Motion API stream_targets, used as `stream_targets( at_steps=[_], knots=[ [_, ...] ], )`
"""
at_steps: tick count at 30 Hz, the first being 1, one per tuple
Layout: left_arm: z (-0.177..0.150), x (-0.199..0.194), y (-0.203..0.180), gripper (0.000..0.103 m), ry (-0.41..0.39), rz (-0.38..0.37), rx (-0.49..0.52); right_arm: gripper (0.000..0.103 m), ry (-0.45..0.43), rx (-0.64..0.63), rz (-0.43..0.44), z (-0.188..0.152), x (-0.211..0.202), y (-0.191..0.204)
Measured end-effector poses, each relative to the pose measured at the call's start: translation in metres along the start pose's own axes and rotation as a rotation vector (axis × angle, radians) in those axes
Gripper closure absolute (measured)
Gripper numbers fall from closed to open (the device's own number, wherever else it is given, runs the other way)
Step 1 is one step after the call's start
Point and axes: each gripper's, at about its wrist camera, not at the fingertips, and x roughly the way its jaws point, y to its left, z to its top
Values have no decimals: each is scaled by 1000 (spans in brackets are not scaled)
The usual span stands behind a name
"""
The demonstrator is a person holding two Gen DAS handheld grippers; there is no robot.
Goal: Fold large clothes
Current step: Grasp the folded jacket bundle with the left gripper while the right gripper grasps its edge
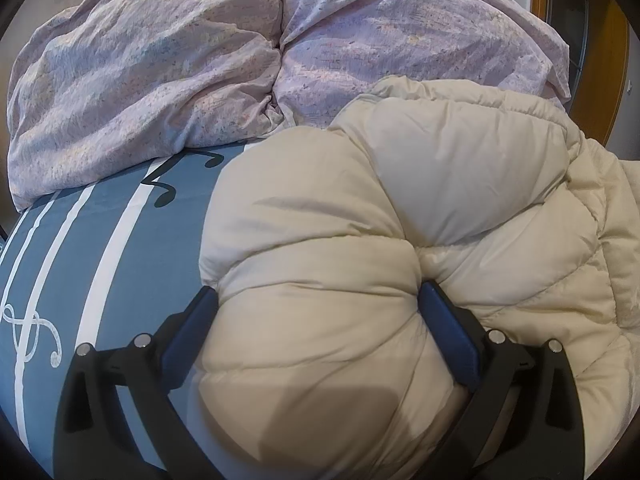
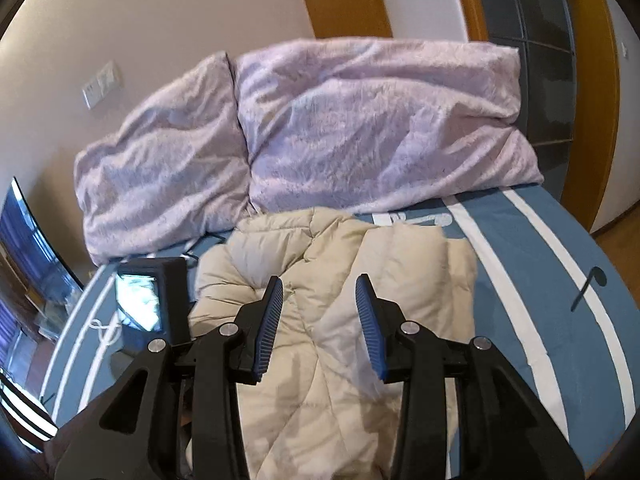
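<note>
The cream puffer jacket (image 1: 400, 240) lies bunched on the blue striped bedsheet (image 1: 120, 248), just before the lilac duvet (image 1: 180, 72). The left gripper (image 1: 318, 312) clamps a thick puffed fold of it between blue pads. The right gripper (image 2: 320, 312) hangs above the jacket with jaws parted and nothing between them; no readable writing shows.

Left gripper (image 1: 318, 300) is clamping a puffy bulge of the cream jacket (image 1: 460, 216), blue pads pressing in on both sides. Jacket is lying on the blue sheet (image 1: 120, 240), which is showing white stripes to the jacket's left. Lilac duvet (image 1: 200, 60) is bunching beyond the jacket, touching its far edge.
</note>
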Motion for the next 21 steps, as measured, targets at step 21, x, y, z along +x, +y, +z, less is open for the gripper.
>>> stream_targets(
  at_steps=[21],
  knots=[
    [0, -4, 1, 3, -11, -45, -45, 64, 106, 44, -259, -31, 97, -54]
  ],
)
